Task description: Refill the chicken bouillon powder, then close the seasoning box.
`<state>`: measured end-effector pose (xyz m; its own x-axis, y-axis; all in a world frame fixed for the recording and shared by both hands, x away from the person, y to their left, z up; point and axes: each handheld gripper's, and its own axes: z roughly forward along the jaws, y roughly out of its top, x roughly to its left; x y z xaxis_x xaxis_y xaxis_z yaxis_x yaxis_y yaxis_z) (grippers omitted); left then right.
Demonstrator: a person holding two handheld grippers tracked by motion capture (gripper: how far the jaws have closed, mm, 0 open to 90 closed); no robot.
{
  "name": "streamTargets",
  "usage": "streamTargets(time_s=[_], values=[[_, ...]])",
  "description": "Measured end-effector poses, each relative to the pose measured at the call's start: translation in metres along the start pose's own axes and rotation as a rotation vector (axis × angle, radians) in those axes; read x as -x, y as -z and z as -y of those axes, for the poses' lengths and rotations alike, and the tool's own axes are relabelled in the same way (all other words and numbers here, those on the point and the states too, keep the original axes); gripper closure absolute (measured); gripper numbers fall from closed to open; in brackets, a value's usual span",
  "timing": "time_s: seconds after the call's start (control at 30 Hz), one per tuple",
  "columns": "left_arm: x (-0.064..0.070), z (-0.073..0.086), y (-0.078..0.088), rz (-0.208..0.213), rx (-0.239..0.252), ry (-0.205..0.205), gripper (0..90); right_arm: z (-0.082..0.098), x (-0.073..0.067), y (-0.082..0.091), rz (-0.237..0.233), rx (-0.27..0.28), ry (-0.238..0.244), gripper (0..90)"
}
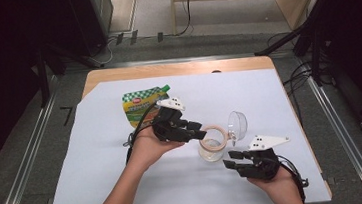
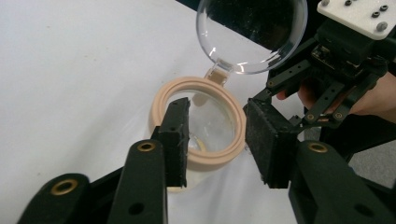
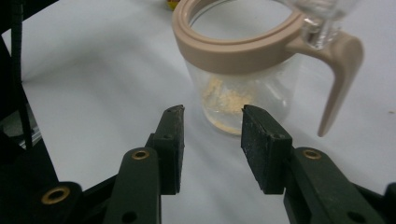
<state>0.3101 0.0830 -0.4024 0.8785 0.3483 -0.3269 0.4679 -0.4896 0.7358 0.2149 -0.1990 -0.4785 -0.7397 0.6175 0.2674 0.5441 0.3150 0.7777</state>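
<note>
— Just ahead of the left gripper [image 1: 198,133], what stands there?

— A small clear jar [image 1: 212,148] with a beige collar round its mouth. In the left gripper view the jar [image 2: 201,126] sits right at the tips: one pad lies over the near part of the collar, the other stands off to the side, clear of it. The jaws are parted and nothing is pinched between them.

— And the lid?

— The clear domed lid [image 1: 237,124] is flipped open on its hinge and stands up on the far side of the jar from the left gripper. Seen along that gripper it rises beyond the collar, lid [image 2: 252,35] tilted back.

— Where is the right gripper?

— The right gripper [image 1: 234,159] is just short of the jar, close but apart from it. In its own view the jar [image 3: 243,79] stands upright straight beyond the two pads, with a gap of white sheet between. Its jaws are spread too, gripping nothing. A beige handle [image 3: 338,79] hangs down from the collar, to the right of those pads.

— Anything in the jar?

— A little pale yellowish residue at the bottom — what it is I cannot tell.

— What else is about?

— A green and yellow pouch [image 1: 141,106] lies behind the left gripper, partly under its body, well apart from the jar. Everything rests on a white sheet [image 1: 99,160] spread over the wooden table [image 1: 176,68].
</note>
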Motion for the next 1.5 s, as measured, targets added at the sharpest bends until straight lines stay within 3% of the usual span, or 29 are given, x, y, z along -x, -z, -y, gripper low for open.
streamTargets(time_s=[0.2, 0.37, 0.5, 0.67, 0.77, 1.5], values=[[-0.008, 0.007, 0.016, -0.026, 0.019, 0.058, 54.6, -0.001, -0.008, -0.005, -0.02, -0.026, 0.022, 60.0], [-0.011, 0.012, 0.027, -0.026, 0.011, 0.053, 50.5, -0.001, -0.011, -0.01, -0.03, -0.044, 0.04, 59.4], [-0.013, 0.016, 0.032, -0.037, -0.043, 0.036, 50.4, -0.002, -0.012, -0.011, -0.035, -0.047, 0.049, 59.1], [-0.02, 0.019, 0.04, -0.041, -0.022, 0.075, 47.4, -0.001, -0.012, -0.012, -0.034, -0.052, 0.048, 57.3], [-0.022, 0.021, 0.046, -0.049, -0.012, 0.069, 46.5, -0.002, -0.012, -0.012, -0.039, -0.05, 0.046, 56.9], [-0.046, 0.05, 0.111, -0.197, 0.034, 0.157, 45.3, -0.007, -0.02, -0.023, -0.088, -0.073, 0.1, 55.6]])
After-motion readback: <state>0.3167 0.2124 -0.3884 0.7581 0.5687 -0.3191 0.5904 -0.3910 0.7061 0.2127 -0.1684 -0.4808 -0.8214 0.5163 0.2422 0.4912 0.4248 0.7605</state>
